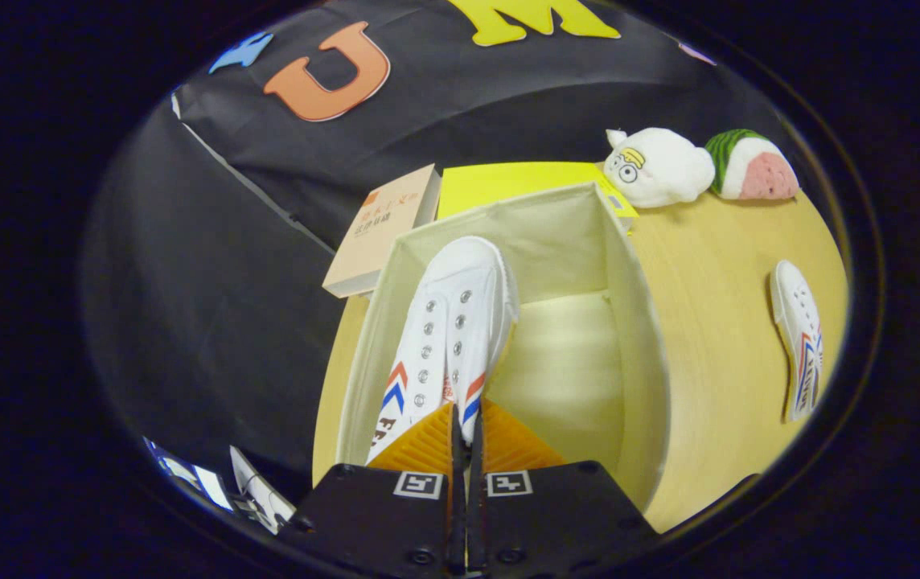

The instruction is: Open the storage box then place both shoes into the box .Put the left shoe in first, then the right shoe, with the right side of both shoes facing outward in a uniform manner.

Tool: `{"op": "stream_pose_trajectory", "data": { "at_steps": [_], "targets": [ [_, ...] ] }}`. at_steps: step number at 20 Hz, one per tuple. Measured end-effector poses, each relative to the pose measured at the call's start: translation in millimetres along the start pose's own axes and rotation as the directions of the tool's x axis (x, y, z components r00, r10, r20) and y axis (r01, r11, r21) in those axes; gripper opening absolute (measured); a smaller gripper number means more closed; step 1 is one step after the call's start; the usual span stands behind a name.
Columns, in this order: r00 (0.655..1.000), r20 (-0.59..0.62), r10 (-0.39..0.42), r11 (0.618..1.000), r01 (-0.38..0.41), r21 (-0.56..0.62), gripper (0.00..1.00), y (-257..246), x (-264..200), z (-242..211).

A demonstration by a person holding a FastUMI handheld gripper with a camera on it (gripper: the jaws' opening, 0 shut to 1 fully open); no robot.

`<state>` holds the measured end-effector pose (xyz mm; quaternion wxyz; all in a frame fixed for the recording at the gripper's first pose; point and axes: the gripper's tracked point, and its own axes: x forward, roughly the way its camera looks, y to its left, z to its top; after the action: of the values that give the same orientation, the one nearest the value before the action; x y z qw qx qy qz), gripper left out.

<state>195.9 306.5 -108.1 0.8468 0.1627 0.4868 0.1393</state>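
Observation:
A cream fabric storage box [637, 322] stands open on the wooden table, its yellow lid [508, 183] lying behind it. My gripper [466, 422] is shut on the heel end of a white sneaker [452, 322] with red and blue chevrons, both fingers pinching it. The shoe hangs toe-first inside the left part of the box, close to the left wall. The second white sneaker [799, 346] lies on its side on the table well to the right of the box.
A tan book [384, 229] lies behind the box on its left. A white plush toy [657, 167] and a watermelon-like plush [752, 166] sit at the far right of the table [717, 386]. The table's left edge runs close beside the box.

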Motion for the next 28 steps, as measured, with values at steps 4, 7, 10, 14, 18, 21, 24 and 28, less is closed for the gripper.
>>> {"op": "stream_pose_trajectory", "data": {
  "at_steps": [4, 7, 10, 14, 18, 21, 24, 28],
  "targets": [
    [0.999, -0.033, 0.024, 0.999, -0.022, 0.045, 0.09, 8, 16, -3],
    [0.993, -0.036, 0.114, 0.993, -0.115, -0.009, 0.2, 24, 8, 1],
    [0.999, -0.023, 0.026, 0.986, -0.03, -0.165, 0.4, 14, -7, 3],
    [0.993, 0.085, -0.08, 0.947, 0.102, -0.305, 0.45, 10, -32, 12],
    [0.988, 0.135, -0.069, 0.94, 0.11, -0.322, 0.45, 9, -57, 13],
    [0.99, 0.141, -0.029, 0.95, 0.071, -0.303, 0.45, 6, -71, 9],
    [0.992, 0.129, 0.015, 0.961, 0.021, -0.277, 0.45, -11, -90, 6],
    [0.987, 0.15, 0.05, 0.972, -0.014, -0.234, 0.45, -50, -111, 1]
  ]
}}
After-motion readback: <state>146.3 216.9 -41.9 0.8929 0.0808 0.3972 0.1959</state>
